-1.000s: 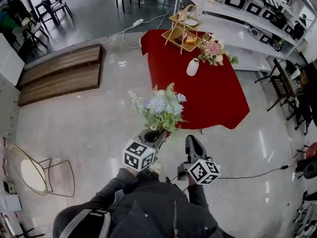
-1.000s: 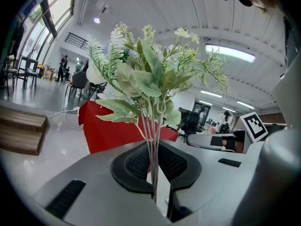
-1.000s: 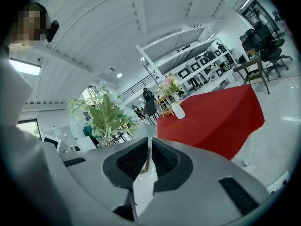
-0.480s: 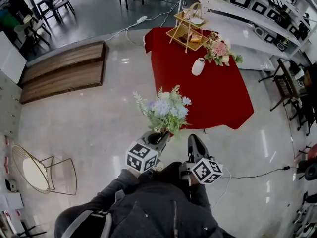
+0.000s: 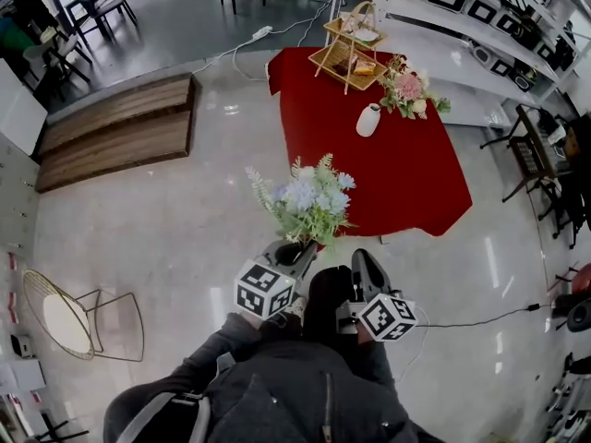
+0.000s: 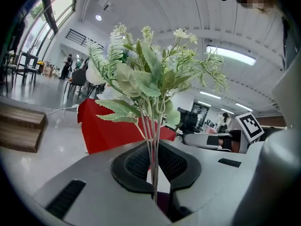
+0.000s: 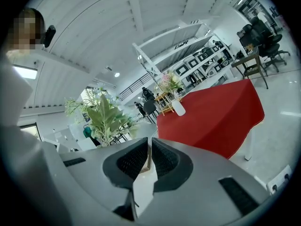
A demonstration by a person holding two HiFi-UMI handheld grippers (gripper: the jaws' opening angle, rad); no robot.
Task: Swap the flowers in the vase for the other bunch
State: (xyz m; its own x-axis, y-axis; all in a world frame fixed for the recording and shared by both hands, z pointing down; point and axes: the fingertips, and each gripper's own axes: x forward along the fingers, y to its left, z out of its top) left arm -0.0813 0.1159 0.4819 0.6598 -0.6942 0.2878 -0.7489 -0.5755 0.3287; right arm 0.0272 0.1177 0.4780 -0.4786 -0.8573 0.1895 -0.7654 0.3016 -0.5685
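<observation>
My left gripper [image 5: 294,255] is shut on the thin stems of a blue and white flower bunch [image 5: 306,202], which stands upright above the floor; the same flower bunch [image 6: 150,79] fills the left gripper view, its stems pinched between the pads of the left gripper [image 6: 153,161]. My right gripper [image 5: 362,268] is beside it, shut and empty, as the right gripper view shows for this right gripper [image 7: 149,158]. Ahead, a white vase [image 5: 368,120] stands on the red-clothed table [image 5: 388,173], with a pink flower bunch [image 5: 409,90] just behind it. Whether those stems are in the vase I cannot tell.
A tiered wooden basket stand [image 5: 348,49] sits at the table's far end. White shelving [image 5: 462,26] runs along the right. A wooden platform [image 5: 111,127] lies at the left, a wire chair [image 5: 78,317] at the lower left, and a cable [image 5: 471,319] crosses the floor at right.
The table and vase have shifted slightly in the head view as the person's head moved. Both grippers keep their places, the blue bunch still held.
</observation>
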